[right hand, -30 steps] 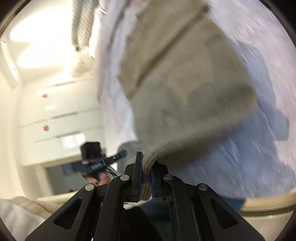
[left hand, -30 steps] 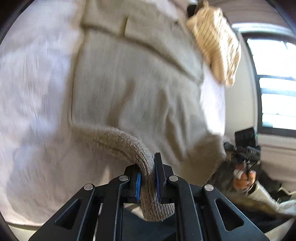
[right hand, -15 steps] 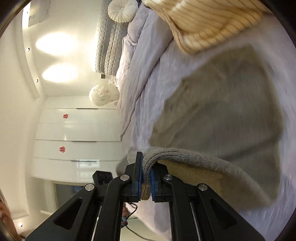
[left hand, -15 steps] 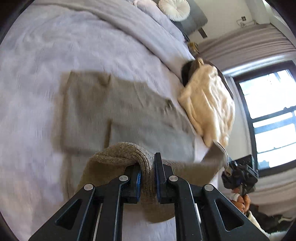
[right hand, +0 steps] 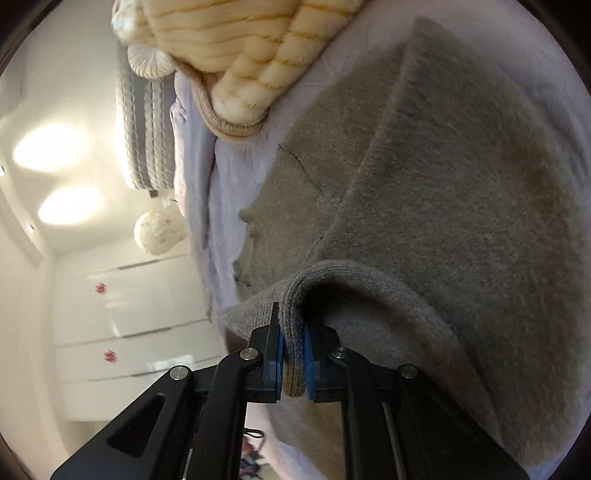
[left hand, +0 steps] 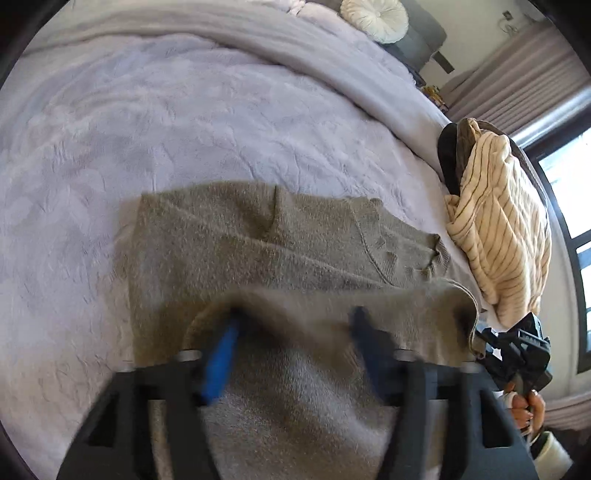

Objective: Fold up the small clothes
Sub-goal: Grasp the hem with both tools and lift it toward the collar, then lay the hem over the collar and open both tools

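Observation:
A grey-brown knit sweater (left hand: 258, 240) lies flat on the bed, its near half folded over onto the far half. My left gripper (left hand: 295, 332) hovers over the folded edge with its jaws opening. The blurred blue pads (left hand: 221, 347) stand wide apart, and the fabric between them is loose. In the right wrist view my right gripper (right hand: 293, 332) still pinches the ribbed hem of the sweater (right hand: 461, 203) between its pads, though its jaws are starting to open. The right gripper (left hand: 517, 347) also shows at the sweater's right corner in the left wrist view.
A cream striped garment (left hand: 498, 221) sits bunched on a dark item at the bed's right edge, just beyond the sweater, and it appears in the right wrist view as the cream striped garment (right hand: 240, 55). The lilac bedcover (left hand: 147, 110) stretches left and away. Round cushions (left hand: 373, 18) lie at the headboard.
Both grippers carried the sweater's hem forward and down over its upper part, making a fold. The left jaws went from clamped on the hem to wide apart, and the right still grips.

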Demonstrator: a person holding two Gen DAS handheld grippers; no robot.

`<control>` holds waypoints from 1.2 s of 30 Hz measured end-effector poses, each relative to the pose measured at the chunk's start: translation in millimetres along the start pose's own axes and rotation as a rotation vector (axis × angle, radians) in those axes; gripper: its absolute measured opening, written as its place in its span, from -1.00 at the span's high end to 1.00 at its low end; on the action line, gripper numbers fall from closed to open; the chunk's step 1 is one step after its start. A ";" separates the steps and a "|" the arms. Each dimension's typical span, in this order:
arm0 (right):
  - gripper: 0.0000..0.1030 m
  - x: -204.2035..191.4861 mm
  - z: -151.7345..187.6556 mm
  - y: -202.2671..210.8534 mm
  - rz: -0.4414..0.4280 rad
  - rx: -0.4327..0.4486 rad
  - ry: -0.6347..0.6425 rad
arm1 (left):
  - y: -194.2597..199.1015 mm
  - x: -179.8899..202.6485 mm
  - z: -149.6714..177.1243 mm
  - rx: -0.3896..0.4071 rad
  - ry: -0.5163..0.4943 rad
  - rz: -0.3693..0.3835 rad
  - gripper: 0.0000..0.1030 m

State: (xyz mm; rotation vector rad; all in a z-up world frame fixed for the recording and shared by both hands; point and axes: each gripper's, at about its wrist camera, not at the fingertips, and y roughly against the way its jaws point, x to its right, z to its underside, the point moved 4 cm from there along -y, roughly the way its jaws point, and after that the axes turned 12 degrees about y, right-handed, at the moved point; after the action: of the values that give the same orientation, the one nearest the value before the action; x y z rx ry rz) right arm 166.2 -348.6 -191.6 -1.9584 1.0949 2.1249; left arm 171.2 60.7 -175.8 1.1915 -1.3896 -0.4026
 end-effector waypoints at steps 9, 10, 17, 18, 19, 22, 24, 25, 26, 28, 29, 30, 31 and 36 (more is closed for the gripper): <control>-0.11 -57.0 -21.7 23.8 0.420 0.043 0.420 | 16.5 4.3 -17.0 0.036 -0.128 -0.066 -0.47; -0.11 -59.1 -23.2 21.0 0.472 0.025 0.467 | 10.8 4.4 -18.3 0.013 -0.133 -0.061 -0.47; -0.07 -45.7 -37.4 -12.4 0.645 -0.033 0.588 | -30.7 4.3 -22.7 -0.038 -0.146 -0.107 -0.47; 0.16 -46.0 -37.6 -19.7 0.645 -0.046 0.603 | -32.9 6.9 -23.0 -0.032 -0.156 -0.116 -0.45; 0.30 -47.5 -35.8 -25.4 0.648 -0.068 0.624 | -32.9 8.6 -23.0 -0.028 -0.162 -0.115 -0.34; 0.88 -56.9 -26.7 -34.8 0.711 -0.112 0.725 | -31.2 11.2 -23.0 -0.028 -0.192 -0.127 0.66; 0.88 -70.6 -20.2 -31.2 0.760 -0.084 0.784 | -22.7 10.9 -23.8 -0.026 -0.178 -0.080 0.86; 0.88 -79.4 -17.1 -26.7 0.766 -0.059 0.809 | -13.6 10.6 -24.7 -0.008 -0.161 -0.056 0.86; 0.88 -87.6 -15.3 -22.4 0.768 -0.036 0.828 | -2.8 11.6 -25.6 0.014 -0.154 -0.037 0.86; 0.88 -107.6 -14.1 -11.4 0.770 0.014 0.883 | 11.7 15.4 -27.7 0.045 -0.157 -0.019 0.86; 0.88 -113.4 -15.1 -8.1 0.775 0.022 0.902 | 18.3 18.6 -29.1 0.065 -0.167 -0.017 0.86; 0.88 -117.6 -18.1 -9.0 0.784 0.025 0.924 | 23.7 22.6 -31.9 0.091 -0.180 -0.022 0.86; 0.88 -119.0 -20.6 -11.1 0.791 0.025 0.933 | 24.0 24.5 -33.9 0.102 -0.185 -0.027 0.86; 0.88 -83.6 -39.0 -44.1 0.823 -0.020 0.822 | -15.6 10.4 -40.7 0.085 -0.146 -0.148 0.86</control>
State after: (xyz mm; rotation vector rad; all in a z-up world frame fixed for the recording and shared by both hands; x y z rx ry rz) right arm 237.2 -301.3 -135.1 -2.8187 2.3338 1.4630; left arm 215.8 62.0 -173.2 1.3614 -1.4604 -0.5484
